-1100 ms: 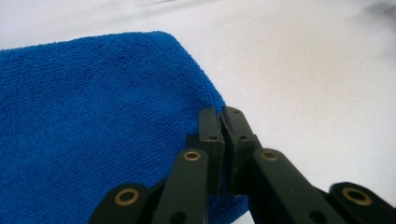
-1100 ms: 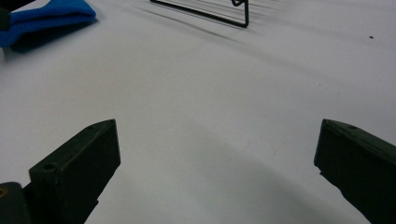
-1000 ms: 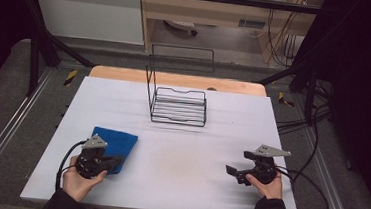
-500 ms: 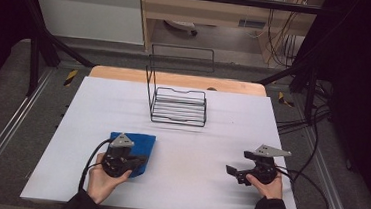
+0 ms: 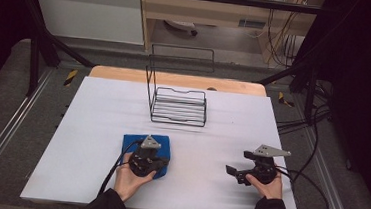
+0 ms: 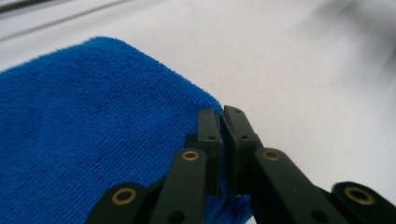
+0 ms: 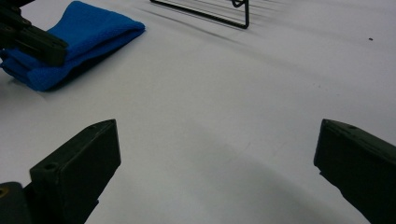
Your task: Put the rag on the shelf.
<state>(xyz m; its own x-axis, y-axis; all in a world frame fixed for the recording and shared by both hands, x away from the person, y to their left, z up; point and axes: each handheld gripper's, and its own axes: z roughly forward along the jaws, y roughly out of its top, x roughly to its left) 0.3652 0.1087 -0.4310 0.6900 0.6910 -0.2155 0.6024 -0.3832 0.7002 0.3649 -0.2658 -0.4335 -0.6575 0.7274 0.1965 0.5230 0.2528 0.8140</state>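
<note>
A folded blue cloth (image 5: 162, 144) (image 6: 93, 116) lies on the white table (image 5: 98, 107) near the front, left of centre. My left gripper (image 5: 161, 163) (image 6: 222, 116) sits over its front edge, jaws pressed almost together and shut on the cloth's corner. At the front right, my right gripper (image 5: 230, 171) (image 7: 215, 140) rests low over bare table with its jaws spread wide and nothing between them. In the right gripper view the cloth (image 7: 84, 28) lies at the upper left, with the left gripper's dark jaws (image 7: 32, 39) on it.
A black wire rack (image 5: 179, 106) (image 7: 210, 9) with a tall back frame stands at the middle back of the table. Cables trail off the right edge. A wooden strip borders the far edge.
My left gripper has slid to the right along the table's front, and the blue cloth has come along with it. The right gripper has stayed put.
</note>
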